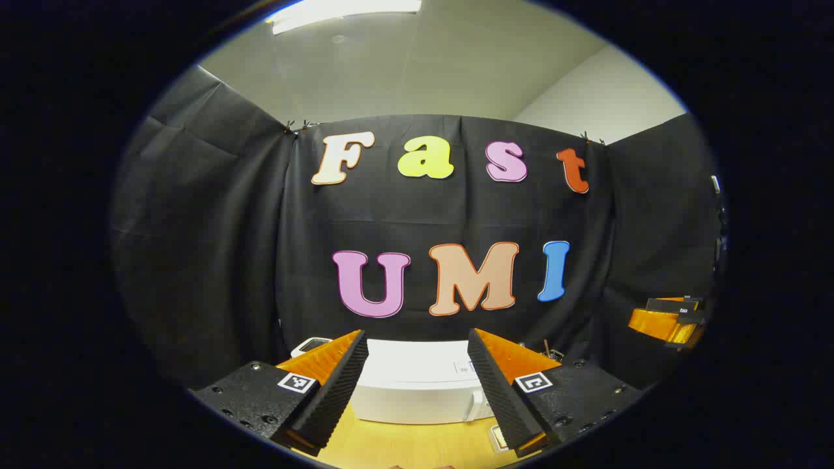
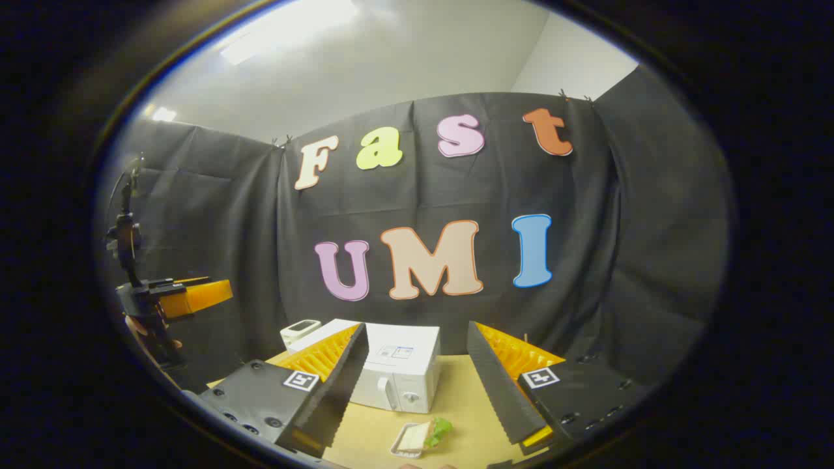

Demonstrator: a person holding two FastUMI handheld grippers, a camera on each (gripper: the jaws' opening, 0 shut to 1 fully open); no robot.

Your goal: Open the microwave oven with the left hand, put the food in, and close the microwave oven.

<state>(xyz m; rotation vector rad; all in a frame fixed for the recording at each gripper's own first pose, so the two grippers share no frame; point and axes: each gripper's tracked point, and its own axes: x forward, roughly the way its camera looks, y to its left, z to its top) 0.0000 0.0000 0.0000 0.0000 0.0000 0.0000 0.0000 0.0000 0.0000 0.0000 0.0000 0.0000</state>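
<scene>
Microwave (image 2: 397, 374) door closed, food (image 2: 422, 436) before it; both grippers (image 1: 417, 391) (image 2: 417, 391) gape wide, held apart above the table (image 2: 456, 397).

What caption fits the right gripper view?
Open right gripper faces a closed microwave, food tray in front.

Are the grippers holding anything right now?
No, nothing is held. The left gripper and right gripper are both open. The microwave is shut on the table, and the food lies in front of it.
</scene>
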